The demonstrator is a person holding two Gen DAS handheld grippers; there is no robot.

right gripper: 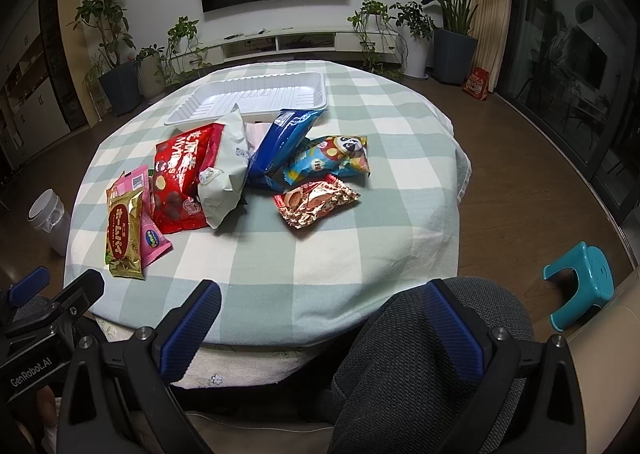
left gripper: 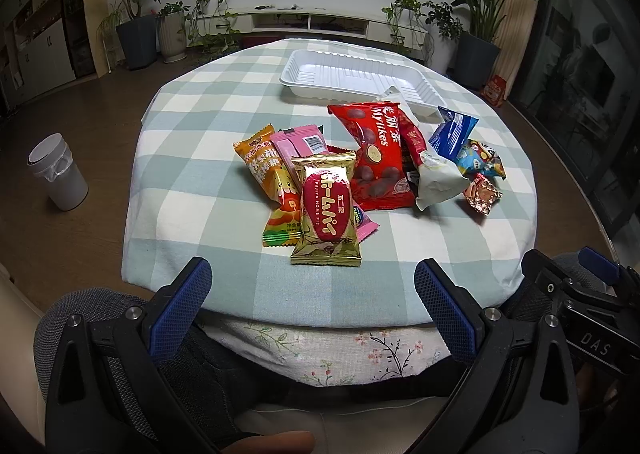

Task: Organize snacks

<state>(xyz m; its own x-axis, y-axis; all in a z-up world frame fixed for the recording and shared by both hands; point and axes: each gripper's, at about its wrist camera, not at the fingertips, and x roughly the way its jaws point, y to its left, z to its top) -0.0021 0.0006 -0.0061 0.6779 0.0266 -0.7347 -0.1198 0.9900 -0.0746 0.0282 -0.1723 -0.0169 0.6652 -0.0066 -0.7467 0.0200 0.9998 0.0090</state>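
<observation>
Many snacks (left gripper: 360,169) lie mid-worktop (left gripper: 192,157) on checked cloth, white tray (left gripper: 352,77) at its far edge. We hold left tool (left gripper: 312,294) and right tool (right gripper: 320,310) wide open, empty, at its near edge.

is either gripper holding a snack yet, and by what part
No. The left gripper and right gripper are both open and empty, short of the snack pile.

Checked-cloth table (left gripper: 192,157) bearing white tray (left gripper: 304,71), beside it heaped snack packets (left gripper: 372,157).
</observation>
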